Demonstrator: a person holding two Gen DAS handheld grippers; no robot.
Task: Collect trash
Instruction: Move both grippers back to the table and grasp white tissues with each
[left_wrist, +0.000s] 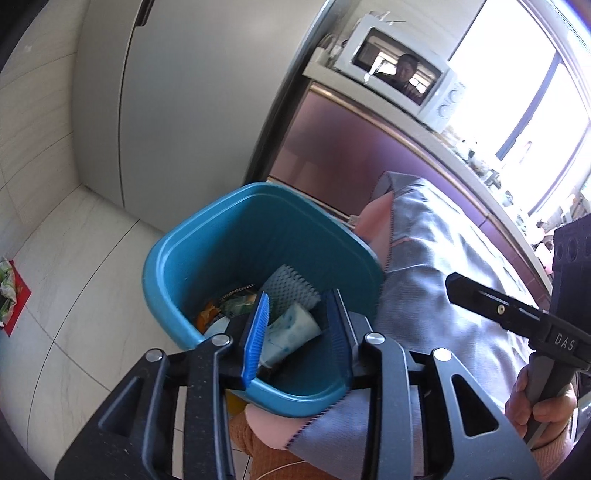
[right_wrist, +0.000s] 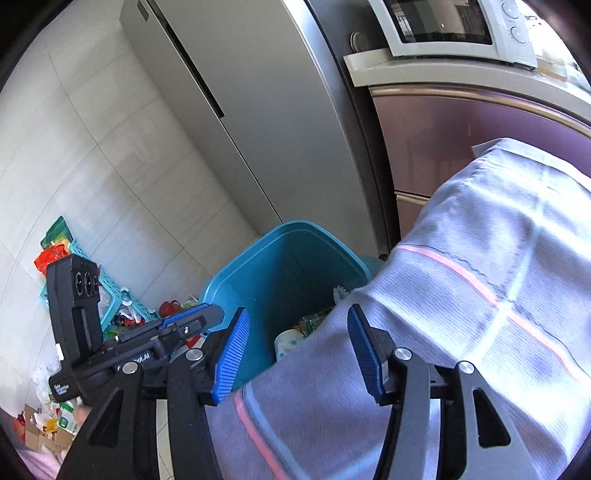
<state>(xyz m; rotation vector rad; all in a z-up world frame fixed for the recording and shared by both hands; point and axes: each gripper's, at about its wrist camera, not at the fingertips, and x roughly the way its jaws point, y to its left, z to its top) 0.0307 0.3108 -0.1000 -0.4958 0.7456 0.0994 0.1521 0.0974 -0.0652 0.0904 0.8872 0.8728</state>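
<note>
I am looking at the grey refrigerator (right_wrist: 258, 122) filling the upper middle of the right wrist frame, with the purple cabinet (right_wrist: 461, 144) standing just beside it at the upper right and a white microwave (right_wrist: 450, 26) sitting on the desk (right_wrist: 369, 70) above that cabinet. A grey cloth with pink stripes (right_wrist: 461, 314) is spreading across the whole lower right of that frame, covering the right rim of the bin. The blue trash bin (left_wrist: 258, 229) is sitting in the middle of the left wrist frame, and I am seeing trash lying in its bottom: a grey ribbed piece (left_wrist: 291, 288), a white packet with blue spots (left_wrist: 291, 328) and some orange and green wrappers (left_wrist: 225, 306). More litter (right_wrist: 48, 417) is lying on the floor at the lower left of the right wrist frame, near a turquoise basket (right_wrist: 110, 295). My left claw (left_wrist: 295, 332) is hovering over the bin's near rim, standing wide with nothing between its blue pads. My right claw (right_wrist: 299, 350) is also standing wide and holding nothing, its right pad (right_wrist: 364, 347) lying against the cloth
</note>
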